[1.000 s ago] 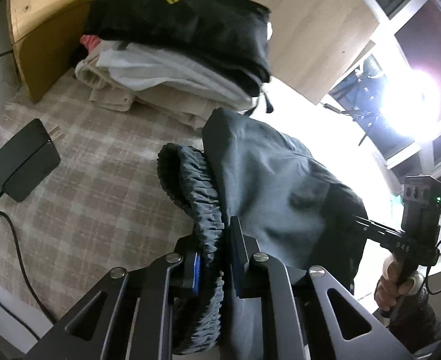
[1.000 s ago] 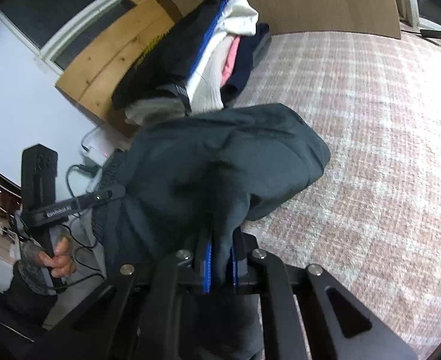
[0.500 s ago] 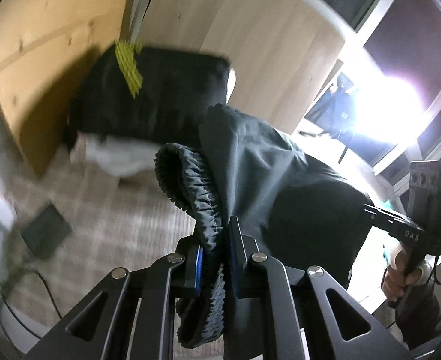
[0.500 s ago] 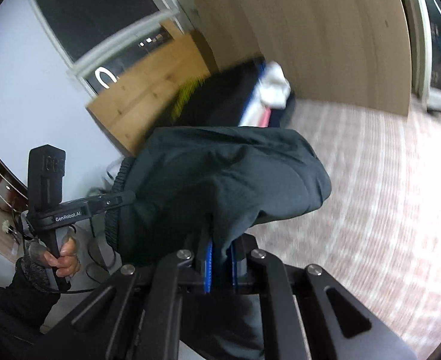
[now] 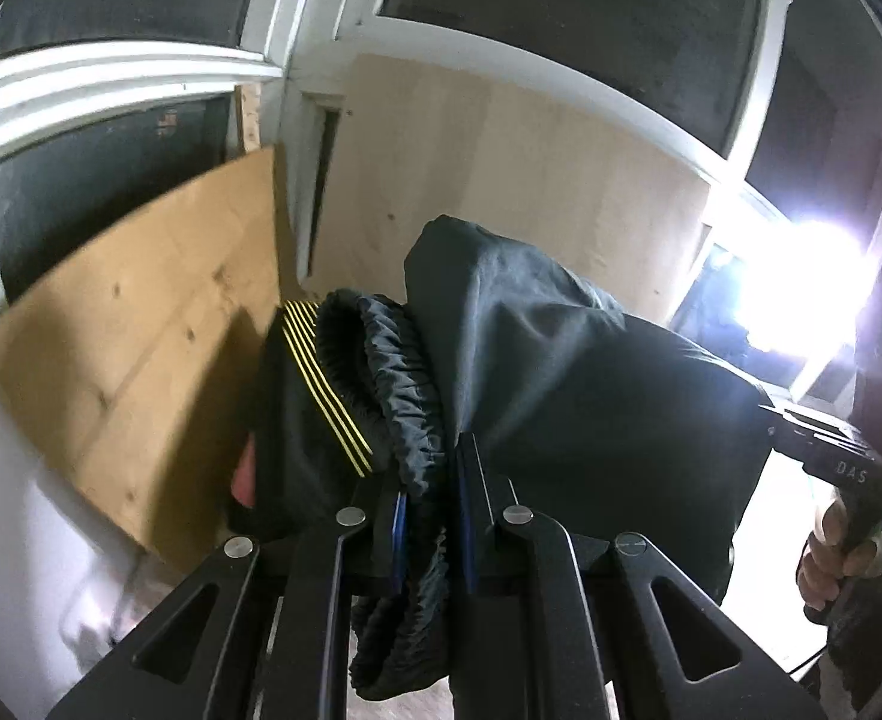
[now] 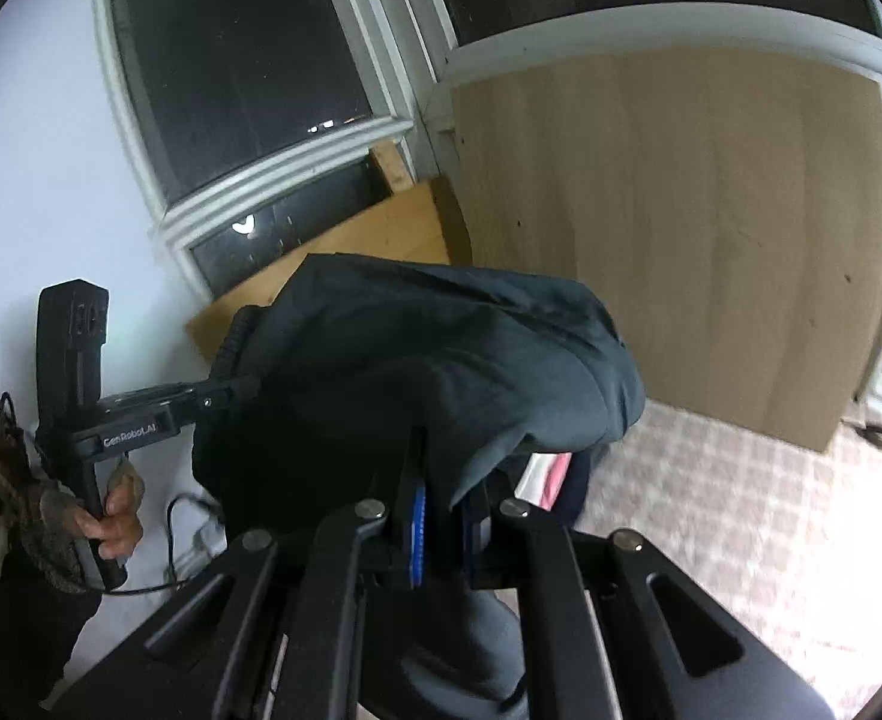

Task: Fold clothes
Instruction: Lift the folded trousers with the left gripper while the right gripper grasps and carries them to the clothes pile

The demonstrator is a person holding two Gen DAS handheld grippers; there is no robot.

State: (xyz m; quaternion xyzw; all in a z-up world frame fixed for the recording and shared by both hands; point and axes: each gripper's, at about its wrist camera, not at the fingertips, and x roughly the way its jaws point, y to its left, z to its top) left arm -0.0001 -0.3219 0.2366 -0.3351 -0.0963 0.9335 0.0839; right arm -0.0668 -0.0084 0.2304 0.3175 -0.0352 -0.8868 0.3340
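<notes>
I have both grippers, left gripper (image 5: 432,516) and right gripper (image 6: 444,531), clamped on the dark garment (image 5: 561,384), probably trousers. Keep hands level, tension even.

A dark grey garment of thin, matt woven cloth (image 5: 561,384), its gathered elastic waistband (image 5: 393,396) puckered and ribbed, hangs from a matt black plastic left claw (image 5: 432,516) with blue pads and bright, smooth metal pivot pins. Behind stand a knotty, unvarnished pine board (image 5: 141,348), a smooth pale wood-grain panel (image 6: 711,240) and glossy white-painted window frames (image 6: 273,174); the checked beige bedcover (image 6: 771,528) looks soft and woven.
</notes>
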